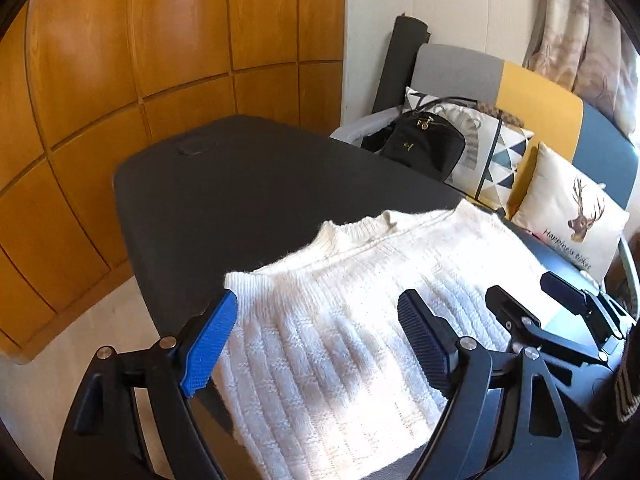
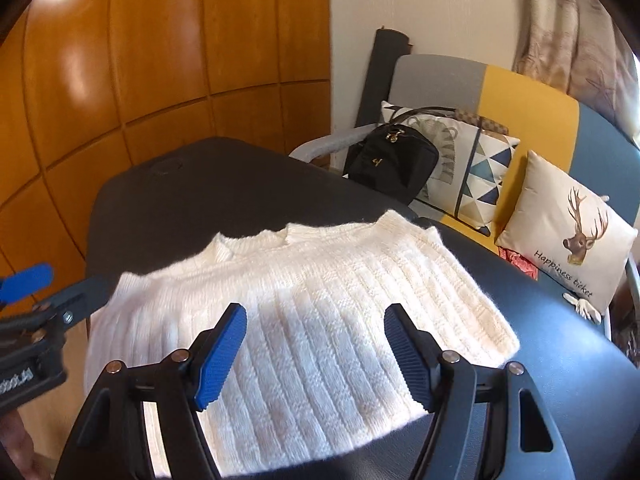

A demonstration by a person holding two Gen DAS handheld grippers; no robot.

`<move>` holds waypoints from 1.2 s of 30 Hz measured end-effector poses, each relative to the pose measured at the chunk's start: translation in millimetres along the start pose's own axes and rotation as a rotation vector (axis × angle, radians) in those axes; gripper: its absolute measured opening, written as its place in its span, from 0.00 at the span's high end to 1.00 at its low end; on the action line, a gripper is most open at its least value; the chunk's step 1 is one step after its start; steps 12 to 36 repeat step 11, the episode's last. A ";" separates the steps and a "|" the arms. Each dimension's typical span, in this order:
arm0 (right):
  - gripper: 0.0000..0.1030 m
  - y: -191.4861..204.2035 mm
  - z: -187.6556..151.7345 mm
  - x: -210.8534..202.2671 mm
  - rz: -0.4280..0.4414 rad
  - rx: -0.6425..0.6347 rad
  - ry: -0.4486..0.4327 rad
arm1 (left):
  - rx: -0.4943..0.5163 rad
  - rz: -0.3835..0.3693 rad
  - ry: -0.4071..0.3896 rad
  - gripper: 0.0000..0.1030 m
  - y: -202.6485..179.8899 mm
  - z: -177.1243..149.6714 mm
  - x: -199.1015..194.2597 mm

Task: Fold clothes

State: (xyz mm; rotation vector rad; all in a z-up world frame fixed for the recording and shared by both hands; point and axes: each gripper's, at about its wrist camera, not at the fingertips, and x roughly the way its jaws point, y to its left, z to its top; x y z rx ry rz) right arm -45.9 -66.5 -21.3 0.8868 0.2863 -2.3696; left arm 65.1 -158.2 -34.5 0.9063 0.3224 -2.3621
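Both your left tongs (image 1: 316, 344) and right tongs (image 2: 316, 354) hang released above the white sweater (image 2: 304, 312), which overhangs the worktop's (image 2: 224, 196) near edge; a one-sided pinch could drag it off.

A black bag (image 2: 390, 166) sits at two o'clock on a sofa (image 2: 532, 96), touching a triangle cushion (image 2: 476, 168); a deer cushion (image 2: 568, 236) lies at three o'clock, wood panels (image 2: 140, 72) at ten.
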 end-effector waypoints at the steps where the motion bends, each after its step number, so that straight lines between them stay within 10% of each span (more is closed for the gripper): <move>1: 0.29 0.5 -1.8 0.3 0.002 0.000 0.003 | -0.001 -0.007 0.001 0.17 -0.5 -1.0 -1.8; 36: 0.29 -8.3 -15.4 13.0 0.029 0.014 0.072 | 0.006 -0.033 0.043 0.17 3.5 -2.0 7.2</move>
